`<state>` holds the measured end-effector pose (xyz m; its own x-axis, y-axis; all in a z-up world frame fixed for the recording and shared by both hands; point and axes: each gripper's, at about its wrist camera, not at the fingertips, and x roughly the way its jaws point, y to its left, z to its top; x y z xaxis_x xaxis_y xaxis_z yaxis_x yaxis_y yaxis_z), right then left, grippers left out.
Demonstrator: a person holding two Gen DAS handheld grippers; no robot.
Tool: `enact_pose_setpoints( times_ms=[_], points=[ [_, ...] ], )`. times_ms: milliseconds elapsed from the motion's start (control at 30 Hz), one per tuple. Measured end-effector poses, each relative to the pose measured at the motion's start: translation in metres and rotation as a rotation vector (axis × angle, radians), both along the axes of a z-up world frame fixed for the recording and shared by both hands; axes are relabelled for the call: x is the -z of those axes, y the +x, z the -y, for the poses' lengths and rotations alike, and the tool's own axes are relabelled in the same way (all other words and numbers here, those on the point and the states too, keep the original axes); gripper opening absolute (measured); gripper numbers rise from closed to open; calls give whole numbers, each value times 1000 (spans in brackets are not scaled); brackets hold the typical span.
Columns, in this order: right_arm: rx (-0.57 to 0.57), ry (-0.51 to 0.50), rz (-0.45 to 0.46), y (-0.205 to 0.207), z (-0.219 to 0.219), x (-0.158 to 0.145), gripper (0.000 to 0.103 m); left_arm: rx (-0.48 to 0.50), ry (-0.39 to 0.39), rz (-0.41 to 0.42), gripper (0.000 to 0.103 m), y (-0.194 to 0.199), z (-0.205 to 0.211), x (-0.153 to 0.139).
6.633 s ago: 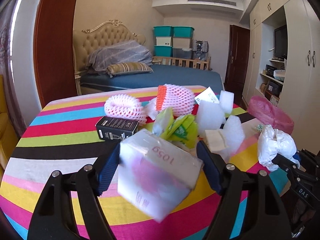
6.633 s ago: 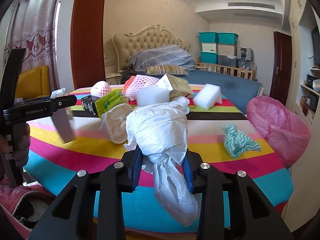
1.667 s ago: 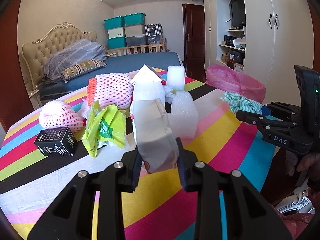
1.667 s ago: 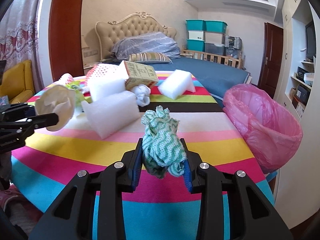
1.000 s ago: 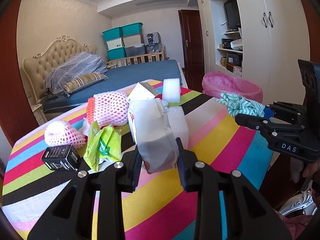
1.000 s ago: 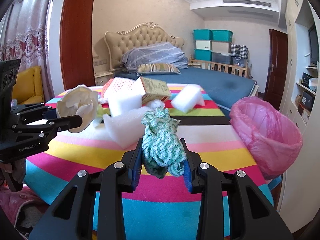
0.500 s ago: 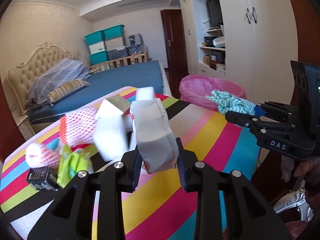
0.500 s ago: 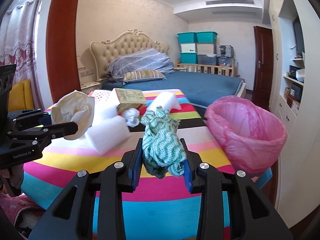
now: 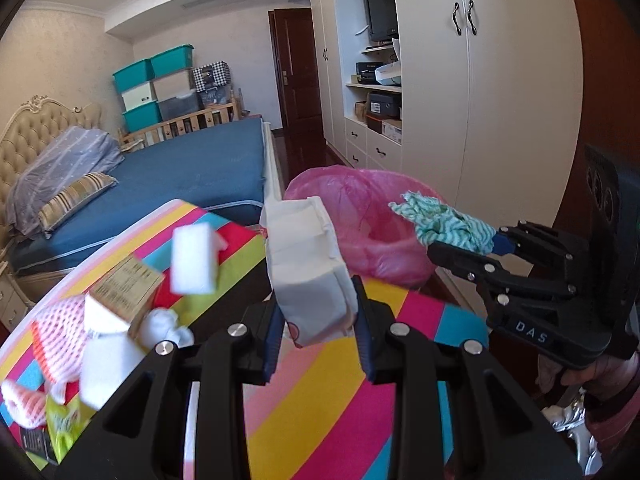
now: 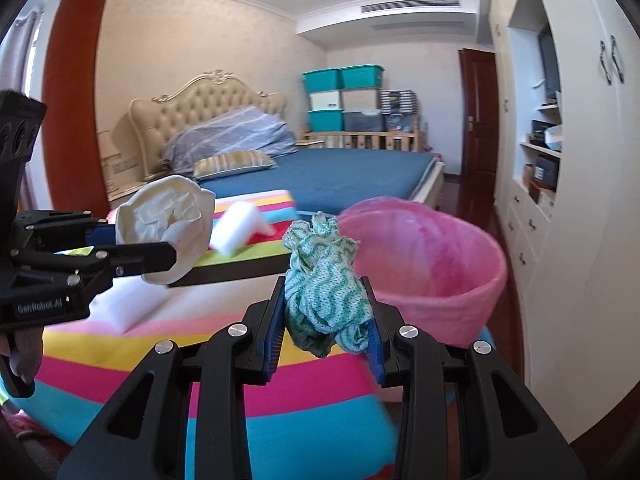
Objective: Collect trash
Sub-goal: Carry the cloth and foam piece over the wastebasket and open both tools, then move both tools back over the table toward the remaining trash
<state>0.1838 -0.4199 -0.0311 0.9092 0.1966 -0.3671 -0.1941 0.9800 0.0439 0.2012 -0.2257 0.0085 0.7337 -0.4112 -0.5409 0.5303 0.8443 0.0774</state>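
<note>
My left gripper [image 9: 318,322] is shut on a white crumpled paper wrapper [image 9: 306,266], held above the striped table's right end. From the right wrist view the same wrapper [image 10: 168,224] shows in the left gripper [image 10: 160,254] at left. My right gripper [image 10: 326,330] is shut on a green-and-white patterned cloth [image 10: 324,280]; in the left wrist view that cloth [image 9: 444,226] hangs over the rim of the pink-lined bin [image 9: 360,216]. The bin [image 10: 432,264] stands just beyond the table's right edge, open at the top.
On the striped tablecloth [image 9: 320,408] lie white foam blocks [image 9: 194,258], a cardboard box [image 9: 124,288], pink net sleeves [image 9: 60,332] and a green wrapper [image 9: 64,428]. A blue bed [image 10: 340,172] lies behind, white wardrobes [image 9: 480,100] stand right. A hand [image 9: 580,376] holds the right gripper.
Both grippers have swung to the right toward the pink bin, each keeping its load. The bin now looms larger and the green cloth is at its rim.
</note>
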Motion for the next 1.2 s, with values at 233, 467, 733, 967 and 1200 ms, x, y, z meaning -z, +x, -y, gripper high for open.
enact_pose_setpoints(
  times_ms=[233,467,733,967,1200],
  points=[
    [65,-7,3,37,34,-4,34,24,-6,-24,31,50,42,-6],
    [110,-18,-16,72,60,4,34,48,8,-32,30,100,82,-8],
    [129,-15,-33,98,76,15,34,44,-33,-58,31,147,111,-9],
    [141,-1,-23,106,78,17,71,-7,-60,-80,81,163,113,-1],
    [162,3,15,76,75,10,77,-103,-31,-34,98,144,79,-8]
  ],
)
